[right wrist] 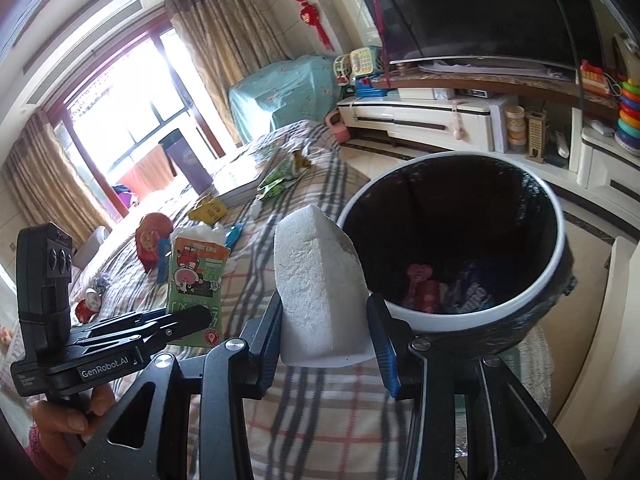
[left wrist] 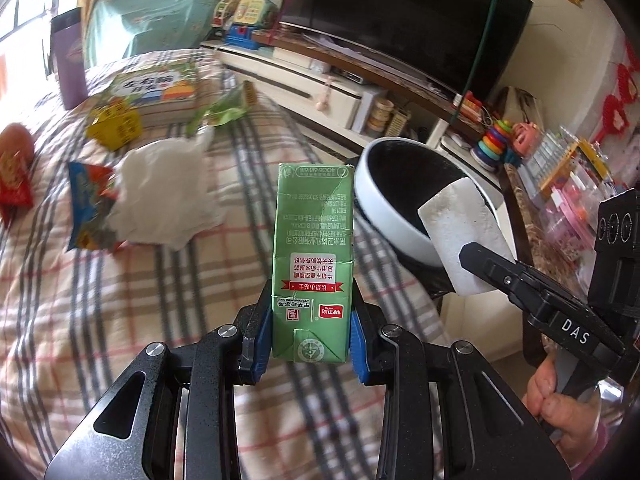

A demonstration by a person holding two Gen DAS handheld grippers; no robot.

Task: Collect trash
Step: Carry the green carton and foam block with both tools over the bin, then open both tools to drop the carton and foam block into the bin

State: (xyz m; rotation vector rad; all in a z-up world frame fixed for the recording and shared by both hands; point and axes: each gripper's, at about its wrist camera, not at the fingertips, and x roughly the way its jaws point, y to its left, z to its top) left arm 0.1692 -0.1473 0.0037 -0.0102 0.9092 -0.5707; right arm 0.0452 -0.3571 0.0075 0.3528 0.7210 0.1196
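Note:
My left gripper (left wrist: pixel 311 328) is shut on a green milk carton (left wrist: pixel 314 248), held upright above the plaid cloth. The same carton (right wrist: pixel 196 280) shows at the left of the right wrist view, in the left gripper (right wrist: pixel 192 322). My right gripper (right wrist: pixel 325 336) is shut on a white foam block (right wrist: pixel 320 284), just left of the bin rim. The foam block (left wrist: pixel 460 232) also appears over the bin in the left wrist view, clamped by the right gripper (left wrist: pixel 476 264). The white-rimmed bin (right wrist: pixel 560 240) with a black liner holds some wrappers; the bin (left wrist: pixel 384 216) stands right of the carton.
On the plaid cloth (left wrist: pixel 120 300) lie a crumpled white tissue (left wrist: pixel 164 196), a blue snack bag (left wrist: pixel 90 208), red packets (left wrist: pixel 14 172), a yellow wrapper (left wrist: pixel 114 126), a green wrapper (left wrist: pixel 224 112) and books (left wrist: pixel 160 88). A TV (left wrist: pixel 400 16) on a low cabinet (right wrist: pixel 440 116) stands behind.

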